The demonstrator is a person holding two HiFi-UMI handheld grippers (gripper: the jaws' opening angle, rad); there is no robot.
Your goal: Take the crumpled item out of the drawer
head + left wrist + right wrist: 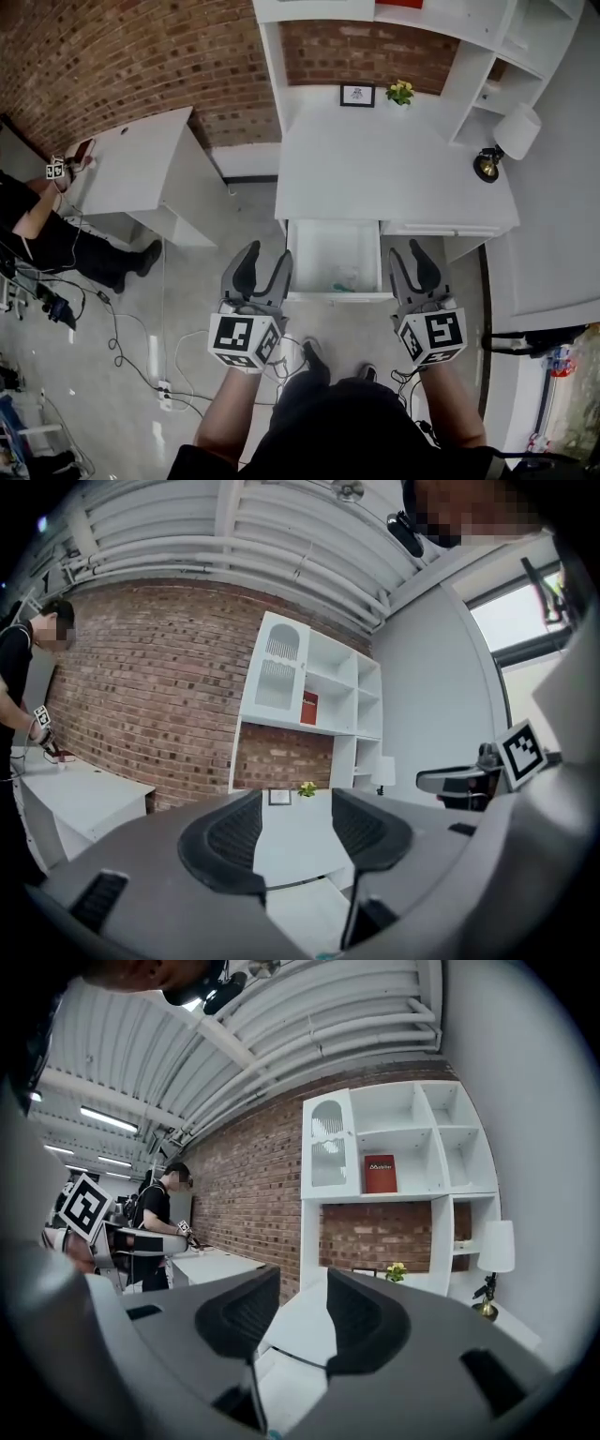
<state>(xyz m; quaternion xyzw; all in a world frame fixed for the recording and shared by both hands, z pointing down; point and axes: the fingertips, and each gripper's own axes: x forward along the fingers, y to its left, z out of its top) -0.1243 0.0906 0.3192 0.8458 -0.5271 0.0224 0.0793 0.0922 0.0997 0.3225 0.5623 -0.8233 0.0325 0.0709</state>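
Observation:
In the head view the white desk's drawer (305,258) stands pulled open toward me. A small crumpled item (343,280), pale and greenish, lies near the drawer's front wall. My left gripper (266,255) hovers just left of the drawer front, open and holding nothing. My right gripper (408,253) sits just right of the drawer front, also open and holding nothing. In the left gripper view the left gripper (295,834) frames the desk top, and in the right gripper view the right gripper (302,1314) does the same. Neither gripper touches the item.
A small picture frame (357,95), yellow flowers (400,91) and a white lamp (514,134) stand at the back of the desk (375,178). White shelves (394,1147) hold a red book (382,1174). A second desk (141,159), a person (47,225) and floor cables (141,352) lie left.

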